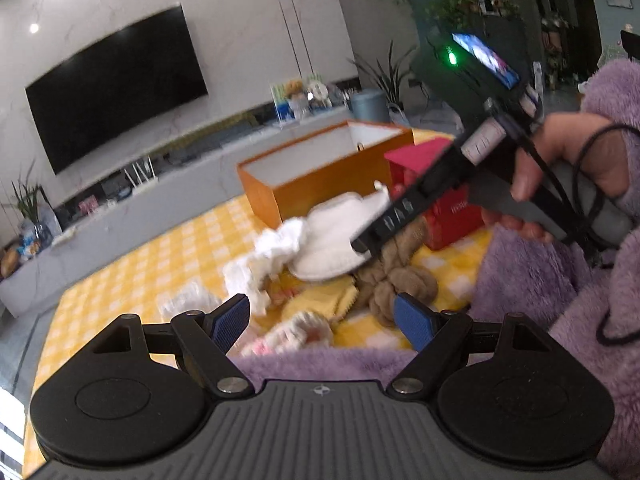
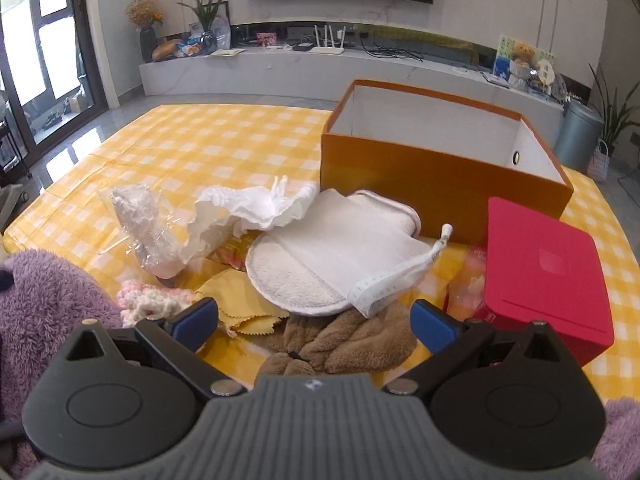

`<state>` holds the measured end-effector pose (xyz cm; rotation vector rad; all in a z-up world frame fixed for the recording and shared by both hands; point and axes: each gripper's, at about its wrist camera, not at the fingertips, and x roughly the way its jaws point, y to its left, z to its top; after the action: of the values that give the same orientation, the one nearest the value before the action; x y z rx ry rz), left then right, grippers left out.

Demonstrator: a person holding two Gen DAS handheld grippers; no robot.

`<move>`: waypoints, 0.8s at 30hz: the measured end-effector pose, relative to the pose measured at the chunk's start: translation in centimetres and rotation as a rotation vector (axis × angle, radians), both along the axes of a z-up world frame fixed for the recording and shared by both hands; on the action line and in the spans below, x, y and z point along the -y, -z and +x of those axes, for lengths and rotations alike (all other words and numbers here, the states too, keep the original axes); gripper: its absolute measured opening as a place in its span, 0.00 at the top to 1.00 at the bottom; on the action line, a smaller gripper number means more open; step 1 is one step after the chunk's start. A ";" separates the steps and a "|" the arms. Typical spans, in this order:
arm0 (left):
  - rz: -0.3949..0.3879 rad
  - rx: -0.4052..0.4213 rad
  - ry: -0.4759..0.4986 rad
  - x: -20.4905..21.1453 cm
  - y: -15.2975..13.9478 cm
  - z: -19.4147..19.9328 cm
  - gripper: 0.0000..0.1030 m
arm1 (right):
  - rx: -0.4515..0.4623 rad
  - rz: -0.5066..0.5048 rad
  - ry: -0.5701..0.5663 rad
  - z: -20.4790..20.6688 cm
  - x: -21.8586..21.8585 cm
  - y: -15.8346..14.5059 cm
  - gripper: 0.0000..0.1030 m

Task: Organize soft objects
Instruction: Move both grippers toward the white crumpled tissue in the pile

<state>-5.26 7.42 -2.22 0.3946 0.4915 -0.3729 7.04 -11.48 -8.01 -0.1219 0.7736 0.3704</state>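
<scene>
A pile of soft things lies on the yellow checked cloth (image 2: 208, 148): a white terry mitt (image 2: 320, 264), a crumpled white cloth (image 2: 248, 212), a brown plush piece (image 2: 344, 344), a yellow cloth (image 2: 240, 308) and a pink-white knit piece (image 2: 148, 300). Behind them stands an open orange box (image 2: 420, 176), empty inside. My right gripper (image 2: 314, 324) is open just above the brown plush. My left gripper (image 1: 322, 320) is open and empty, near the table's front edge, above the knit piece (image 1: 296, 332). The right gripper (image 1: 362, 246) shows in the left wrist view above the mitt (image 1: 332, 240).
A red box (image 2: 548, 272) stands right of the pile, with an orange-red packet (image 2: 468, 284) beside it. A clear plastic-wrapped item (image 2: 144, 228) lies at the left. A purple fleece sleeve (image 1: 560, 272) fills the right. A TV and low cabinet (image 2: 320, 68) stand behind.
</scene>
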 end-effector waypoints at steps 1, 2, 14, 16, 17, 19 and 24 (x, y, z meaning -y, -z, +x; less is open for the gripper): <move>0.018 0.008 -0.001 0.0 -0.1 0.4 0.07 | -0.001 -0.008 -0.010 0.0 -0.2 0.0 0.03; 0.029 0.014 -0.002 0.1 -0.3 0.8 0.07 | -0.001 -0.016 -0.019 0.1 -0.4 0.1 0.03; 0.032 0.020 0.104 -1.1 -1.6 1.8 0.07 | 0.008 -0.062 -0.046 1.5 -0.8 0.1 0.03; 0.046 0.049 0.146 -0.4 -1.1 0.0 0.06 | -0.015 -0.045 -0.039 1.7 -0.8 0.3 0.03; 0.037 0.059 0.157 -0.1 -0.7 -0.9 0.06 | -0.029 -0.032 -0.036 1.8 -0.8 0.4 0.03; 0.045 0.076 0.180 0.6 0.0 -2.4 0.06 | -0.047 -0.013 -0.030 1.8 -0.7 0.6 0.03; 0.063 0.166 0.178 1.7 1.4 -4.5 0.06 | -0.039 -0.012 -0.015 0.9 -0.2 0.5 0.03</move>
<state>-9.77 5.70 -3.59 0.5277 0.3076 -0.4934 7.92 -11.31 -8.54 -0.1325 0.8139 0.3830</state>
